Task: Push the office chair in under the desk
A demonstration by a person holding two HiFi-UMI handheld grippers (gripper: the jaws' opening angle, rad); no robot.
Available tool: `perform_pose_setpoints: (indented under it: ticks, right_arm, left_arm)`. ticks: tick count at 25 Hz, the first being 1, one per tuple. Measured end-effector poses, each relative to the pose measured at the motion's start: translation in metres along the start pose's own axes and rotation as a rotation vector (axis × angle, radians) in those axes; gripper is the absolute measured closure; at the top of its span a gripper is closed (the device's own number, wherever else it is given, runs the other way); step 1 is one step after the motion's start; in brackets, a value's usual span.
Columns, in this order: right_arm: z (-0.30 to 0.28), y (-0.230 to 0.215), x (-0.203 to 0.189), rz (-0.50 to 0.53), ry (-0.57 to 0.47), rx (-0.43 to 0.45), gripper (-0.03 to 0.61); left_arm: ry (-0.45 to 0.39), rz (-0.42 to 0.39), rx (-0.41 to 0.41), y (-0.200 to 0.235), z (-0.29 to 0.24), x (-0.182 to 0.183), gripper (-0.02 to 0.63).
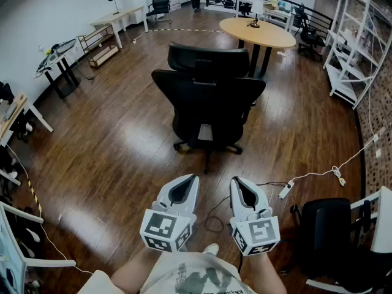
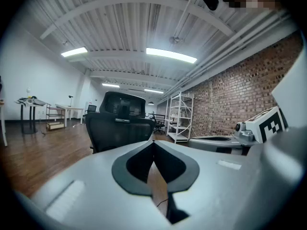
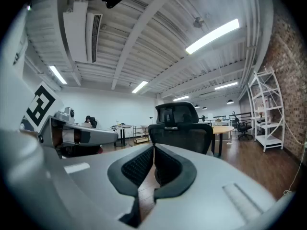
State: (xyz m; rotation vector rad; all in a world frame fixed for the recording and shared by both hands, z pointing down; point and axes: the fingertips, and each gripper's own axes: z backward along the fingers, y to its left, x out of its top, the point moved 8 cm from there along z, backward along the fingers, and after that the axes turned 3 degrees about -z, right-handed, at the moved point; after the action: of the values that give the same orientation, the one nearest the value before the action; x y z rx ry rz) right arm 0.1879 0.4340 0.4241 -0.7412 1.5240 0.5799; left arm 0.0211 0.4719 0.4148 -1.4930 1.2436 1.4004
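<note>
Step in hand: approach only, the push has not begun. The left hand-held gripper (image 1: pixel 191 179) and right hand-held gripper (image 1: pixel 236 181) both have their jaws pressed together with nothing between them. They are side by side, low in front of the person, well apart from the office chair (image 1: pixel 208 103).

The chair stands on the wooden floor (image 1: pixel 122 139) around mid-room, clear of every wall, back turned to the person. It is between the person and the round table (image 1: pixel 257 32) toward the far end of the floor, and not under any table yet. That table looks like the target, which is a guess.

Next move probably calls for stepping in, setting both closed grippers on the backrest at even height and pushing straight, so the castors roll without swivelling. The seat must clear the table's dark legs.

Chair: black, upright, mesh-looking back, separate headrest, star base on castors.

A power strip (image 1: pixel 285 190) with a white cable lies on the floor right of the chair, off the straight path.
</note>
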Motion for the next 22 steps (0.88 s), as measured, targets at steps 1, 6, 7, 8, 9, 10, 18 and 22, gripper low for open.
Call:
perform_pose_setpoints:
  ticks: [1, 6, 7, 8, 9, 10, 18, 22]
  right_arm:
    - [-0.002, -0.003, -0.002, -0.001, 0.004, 0.006, 0.578]
    - [-0.013, -0.012, -0.004, -0.003, 0.012, 0.03, 0.578]
    - [-0.017, -0.014, -0.003, -0.002, 0.011, 0.035, 0.578]
    - [-0.022, -0.016, -0.002, -0.001, 0.009, 0.039, 0.578]
    - [-0.028, -0.018, 0.0, 0.003, 0.007, 0.043, 0.578]
    - [-0.035, -0.02, 0.002, 0.008, 0.005, 0.045, 0.578]
    - [-0.099, -0.038, 0.017, 0.043, -0.011, 0.041, 0.578]
    - [-0.135, -0.048, 0.023, 0.045, -0.007, 0.028, 0.578]
  left_arm:
    - [0.0, 0.0, 0.006, 0.0, -0.002, -0.001, 0.597]
    - [0.007, 0.01, 0.025, -0.001, -0.015, -0.004, 0.597]
    - [0.005, 0.008, 0.029, 0.001, -0.018, -0.004, 0.597]
    - [0.001, 0.005, 0.033, 0.004, -0.022, -0.002, 0.597]
    - [-0.005, 0.003, 0.035, 0.007, -0.027, -0.001, 0.597]
    - [-0.01, 0.002, 0.037, 0.011, -0.032, 0.001, 0.597]
    - [-0.037, 0.012, 0.046, 0.06, -0.086, 0.015, 0.597]
    - [-0.037, 0.014, 0.031, 0.086, -0.116, 0.022, 0.597]
